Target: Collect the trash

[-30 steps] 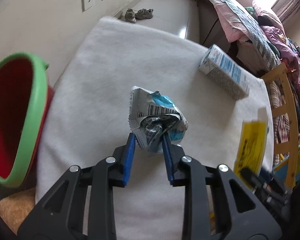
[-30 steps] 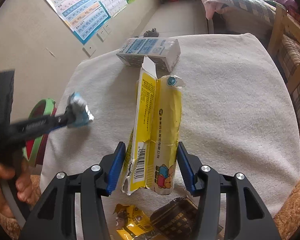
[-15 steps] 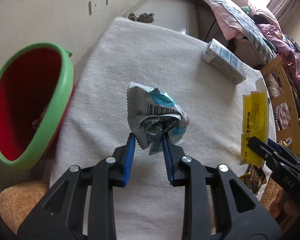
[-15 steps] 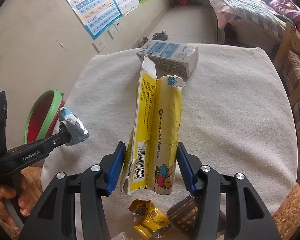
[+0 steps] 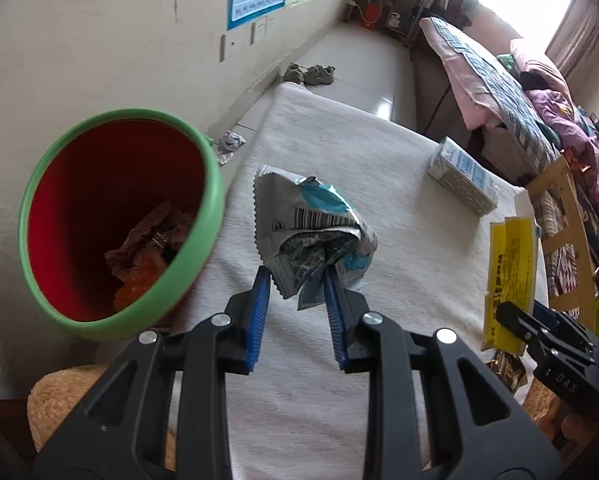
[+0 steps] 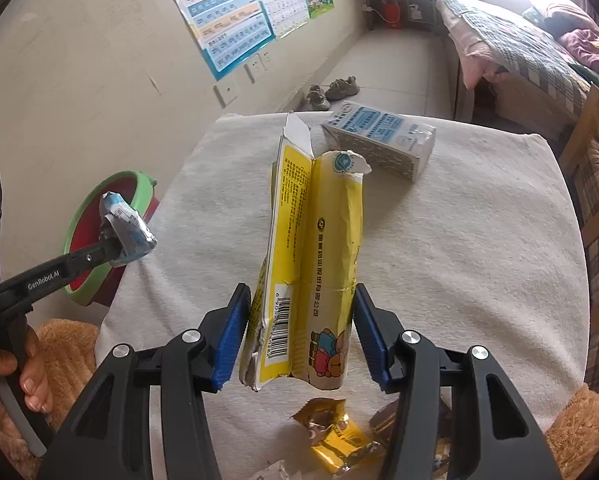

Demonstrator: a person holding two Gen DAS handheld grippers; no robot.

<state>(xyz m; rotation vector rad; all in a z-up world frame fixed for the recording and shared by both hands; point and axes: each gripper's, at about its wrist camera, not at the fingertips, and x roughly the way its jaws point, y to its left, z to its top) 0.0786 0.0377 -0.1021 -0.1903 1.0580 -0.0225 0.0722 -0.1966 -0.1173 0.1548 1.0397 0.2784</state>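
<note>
My left gripper (image 5: 295, 280) is shut on a crumpled silver and blue wrapper (image 5: 307, 224) and holds it above the table's left edge, just right of the red bin with a green rim (image 5: 99, 216). The bin holds some trash. In the right wrist view the wrapper (image 6: 125, 232) hangs in front of the bin (image 6: 95, 216). My right gripper (image 6: 299, 316) is shut on a flattened yellow carton (image 6: 315, 256) and holds it above the table; the carton also shows in the left wrist view (image 5: 511, 276).
A white and blue milk carton (image 6: 379, 136) lies at the far side of the towel-covered table (image 6: 459, 240). Yellow and brown wrappers (image 6: 339, 436) lie at the near edge. A foil scrap (image 5: 229, 146) lies on the floor. A wooden chair (image 5: 559, 216) and a bed (image 5: 499, 80) stand to the right.
My left gripper has carried the wrapper left toward the bin, whose inside now shows. My right gripper keeps the yellow carton and has lifted a little.
</note>
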